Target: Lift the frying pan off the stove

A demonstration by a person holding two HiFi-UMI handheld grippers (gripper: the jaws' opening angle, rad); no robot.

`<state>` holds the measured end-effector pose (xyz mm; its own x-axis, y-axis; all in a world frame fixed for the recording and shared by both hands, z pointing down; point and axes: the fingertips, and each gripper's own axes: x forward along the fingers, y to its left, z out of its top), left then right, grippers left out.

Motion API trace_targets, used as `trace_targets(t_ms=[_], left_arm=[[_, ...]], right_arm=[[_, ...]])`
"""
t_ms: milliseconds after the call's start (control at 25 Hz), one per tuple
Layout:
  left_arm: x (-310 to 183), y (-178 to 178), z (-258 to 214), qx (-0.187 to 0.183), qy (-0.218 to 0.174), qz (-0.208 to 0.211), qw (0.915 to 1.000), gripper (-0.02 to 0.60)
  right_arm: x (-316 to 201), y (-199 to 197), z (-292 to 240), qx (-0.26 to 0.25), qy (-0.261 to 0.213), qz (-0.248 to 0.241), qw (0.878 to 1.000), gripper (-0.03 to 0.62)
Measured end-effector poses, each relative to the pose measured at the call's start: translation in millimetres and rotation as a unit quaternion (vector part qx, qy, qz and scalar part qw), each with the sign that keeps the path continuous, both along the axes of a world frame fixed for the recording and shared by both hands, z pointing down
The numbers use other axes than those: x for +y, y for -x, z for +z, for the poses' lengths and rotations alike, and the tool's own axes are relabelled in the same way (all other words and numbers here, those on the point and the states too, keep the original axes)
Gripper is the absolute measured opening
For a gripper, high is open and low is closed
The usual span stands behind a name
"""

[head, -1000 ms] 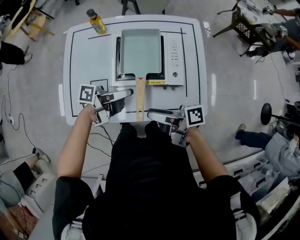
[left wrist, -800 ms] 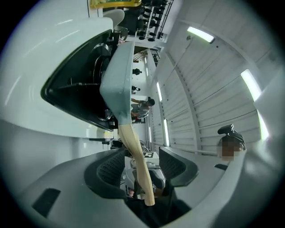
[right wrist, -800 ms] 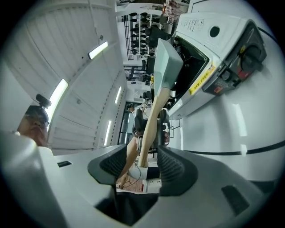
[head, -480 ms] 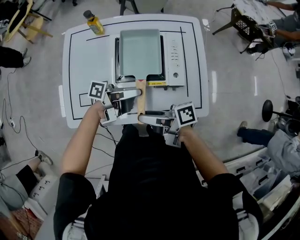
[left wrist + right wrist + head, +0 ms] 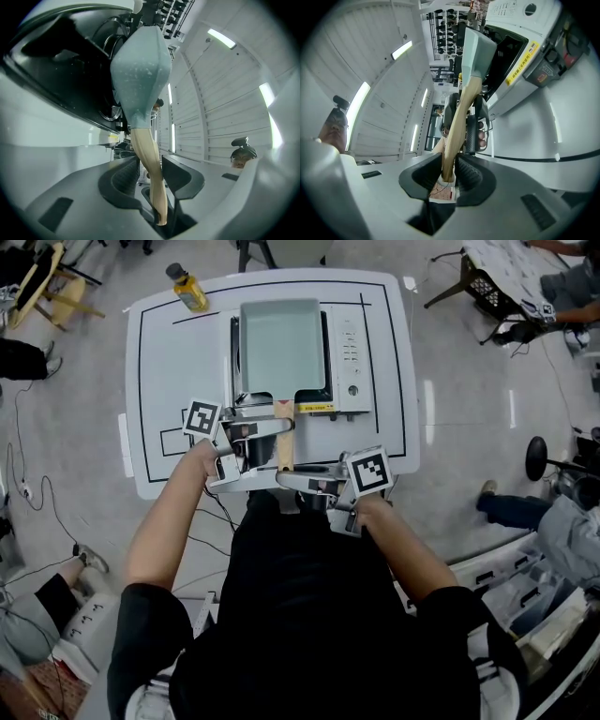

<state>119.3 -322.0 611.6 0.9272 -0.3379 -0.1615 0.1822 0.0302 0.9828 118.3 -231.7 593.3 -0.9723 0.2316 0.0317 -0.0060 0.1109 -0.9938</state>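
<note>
A pale green rectangular frying pan [image 5: 281, 343] sits on the white portable stove [image 5: 347, 352], its wooden handle [image 5: 282, 432] pointing toward me. My left gripper [image 5: 278, 444] comes in from the left at mid-handle. Its jaws are closing around the handle [image 5: 147, 173], and a narrow gap still shows beside the left pad. My right gripper [image 5: 284, 474] comes in from the right at the handle's end. Its jaws are also closing, and both pads sit against the wood [image 5: 457, 131]. The pan's underside [image 5: 140, 70] rests over the burner.
The stove stands on a white table [image 5: 169, 362] marked with black lines. A yellow bottle [image 5: 188, 287] stands at the far left corner. Cables, a wooden chair [image 5: 42, 277] and seated people surround the table on the floor.
Both grippers moved inward from either side of the handle and now straddle it. Their jaws have narrowed around the wood. The pan has not moved.
</note>
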Motion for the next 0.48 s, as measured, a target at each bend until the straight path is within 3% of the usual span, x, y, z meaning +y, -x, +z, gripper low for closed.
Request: trace_targets(t_ms=[120, 480], left_arm=[[0.5, -0.4, 0.5, 0.003, 0.01, -0.002, 0.9999, 0.156], [5.2, -3.9, -0.2, -0.006, 0.012, 0.002, 0.9999, 0.138]], right_arm=[[2.3, 0.2, 0.9, 0.002, 0.018, 0.004, 1.0, 0.095], [5.1, -0.8, 0.2, -0.006, -0.013, 0.002, 1.0, 0.094]])
